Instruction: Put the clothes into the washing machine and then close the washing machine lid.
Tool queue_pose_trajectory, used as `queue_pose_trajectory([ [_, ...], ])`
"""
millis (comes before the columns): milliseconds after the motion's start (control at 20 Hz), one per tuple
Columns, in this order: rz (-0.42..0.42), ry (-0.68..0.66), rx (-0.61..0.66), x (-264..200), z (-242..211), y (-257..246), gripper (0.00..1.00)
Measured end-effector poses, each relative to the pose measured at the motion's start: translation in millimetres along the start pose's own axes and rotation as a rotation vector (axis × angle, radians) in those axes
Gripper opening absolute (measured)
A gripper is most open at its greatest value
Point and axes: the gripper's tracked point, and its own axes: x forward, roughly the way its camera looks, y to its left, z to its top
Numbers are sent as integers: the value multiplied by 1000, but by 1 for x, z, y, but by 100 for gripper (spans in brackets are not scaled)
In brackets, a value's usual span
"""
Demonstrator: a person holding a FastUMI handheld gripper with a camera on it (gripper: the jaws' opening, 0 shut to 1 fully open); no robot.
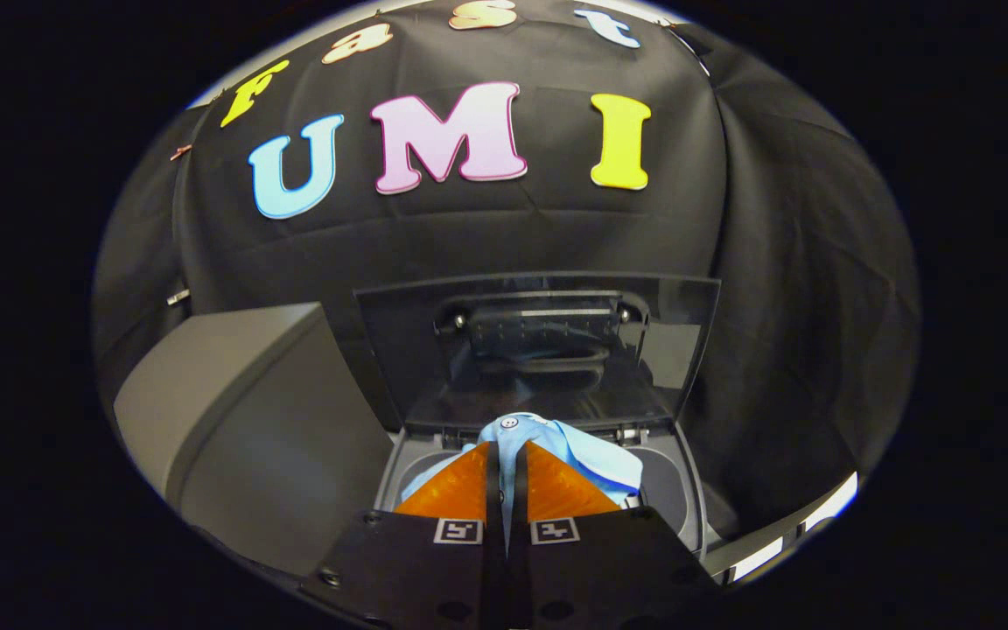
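The light blue garment (556, 446) is pinched between the jaws of the gripper (505, 451), which are pressed nearly together on the cloth; most of it bulges just ahead of the tips and to their right. It is held directly above the open tub (666, 486) of the washing machine (250, 437), it seems, though the depth is hard to judge. The lid (539, 350) stands raised beyond the garment, so the drop is straight down.

No readable words, brands or numbers on the washing machine (677, 499) or its raised lid (399, 350), two square black-and-white code markers (458, 530) behind the gripper (505, 448) fingers, seemingly patterns, not text, fingers pinching the light blue garment (591, 457)
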Motion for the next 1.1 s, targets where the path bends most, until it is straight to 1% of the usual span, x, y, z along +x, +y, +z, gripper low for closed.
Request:
queue_pose_trajectory([
  [150,-16,53,4,16,-31,-6,5],
  [350,-32,127,19,35,-61,-11,5],
  [700,-44,277,49,72,-125,-16,5],
  [1100,-42,412,71,108,-173,-22,5],
])
